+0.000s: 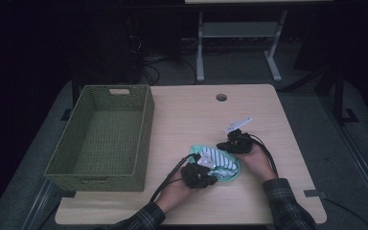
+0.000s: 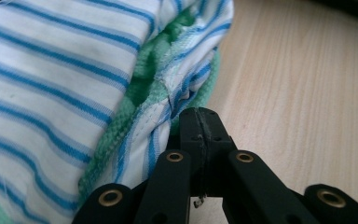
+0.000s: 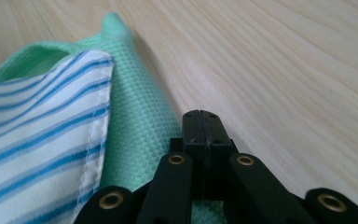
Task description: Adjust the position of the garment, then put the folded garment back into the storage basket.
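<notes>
Woodgrain tabletop [image 1: 187, 115] in a dark room carries a woven green basket [image 1: 146, 115] and, near the front edge, a striped white-and-blue cloth [image 1: 216, 158] on waffle-textured green cloth [image 3: 144, 121]; left gripper [image 2: 200, 119] and right gripper [image 3: 200, 122] rest beside them, jaws pressed together

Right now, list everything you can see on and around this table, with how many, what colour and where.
Basket: one, green woven, left side of the table.
Striped cloth: one, white with blue stripes, on the green cloth, front centre.
Green cloth: one, mint green, under the striped cloth.
Table: one, light wood, round hole near the far edge.
Desk frame: one, pale grey, on the floor behind the table.
Left gripper: one, black, jaws shut, at the cloths' near-left edge.
Right gripper: one, black, jaws shut, at their right edge.
</notes>
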Tool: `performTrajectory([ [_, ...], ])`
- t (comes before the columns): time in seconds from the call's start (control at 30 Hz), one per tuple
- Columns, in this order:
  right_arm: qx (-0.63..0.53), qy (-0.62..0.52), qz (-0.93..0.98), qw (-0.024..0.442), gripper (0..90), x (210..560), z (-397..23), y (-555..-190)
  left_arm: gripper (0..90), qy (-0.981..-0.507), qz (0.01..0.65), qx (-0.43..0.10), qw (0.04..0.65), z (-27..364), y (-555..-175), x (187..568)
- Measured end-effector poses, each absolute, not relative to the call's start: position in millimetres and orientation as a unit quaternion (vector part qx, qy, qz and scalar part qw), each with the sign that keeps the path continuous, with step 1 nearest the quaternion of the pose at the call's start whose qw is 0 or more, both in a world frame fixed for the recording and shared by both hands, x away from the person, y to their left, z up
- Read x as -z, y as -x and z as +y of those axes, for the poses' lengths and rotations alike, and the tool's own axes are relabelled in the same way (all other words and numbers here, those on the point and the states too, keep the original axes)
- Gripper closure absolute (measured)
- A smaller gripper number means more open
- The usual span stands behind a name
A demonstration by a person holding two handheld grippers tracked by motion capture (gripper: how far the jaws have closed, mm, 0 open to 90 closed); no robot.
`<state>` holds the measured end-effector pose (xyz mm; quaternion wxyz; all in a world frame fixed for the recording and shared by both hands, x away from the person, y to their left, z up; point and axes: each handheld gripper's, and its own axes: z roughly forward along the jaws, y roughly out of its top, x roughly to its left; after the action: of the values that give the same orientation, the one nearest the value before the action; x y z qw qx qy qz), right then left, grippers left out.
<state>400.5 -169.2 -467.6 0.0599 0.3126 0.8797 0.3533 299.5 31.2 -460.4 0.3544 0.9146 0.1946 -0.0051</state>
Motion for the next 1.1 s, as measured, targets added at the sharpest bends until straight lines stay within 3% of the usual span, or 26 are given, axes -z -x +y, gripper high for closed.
performTrajectory([
  [1.1,-0.347,-0.288,0.891,0.049,89.9,463,-199,-337,88.5,-0.917,0.237,-0.062,0.315,75,-335,456],
])
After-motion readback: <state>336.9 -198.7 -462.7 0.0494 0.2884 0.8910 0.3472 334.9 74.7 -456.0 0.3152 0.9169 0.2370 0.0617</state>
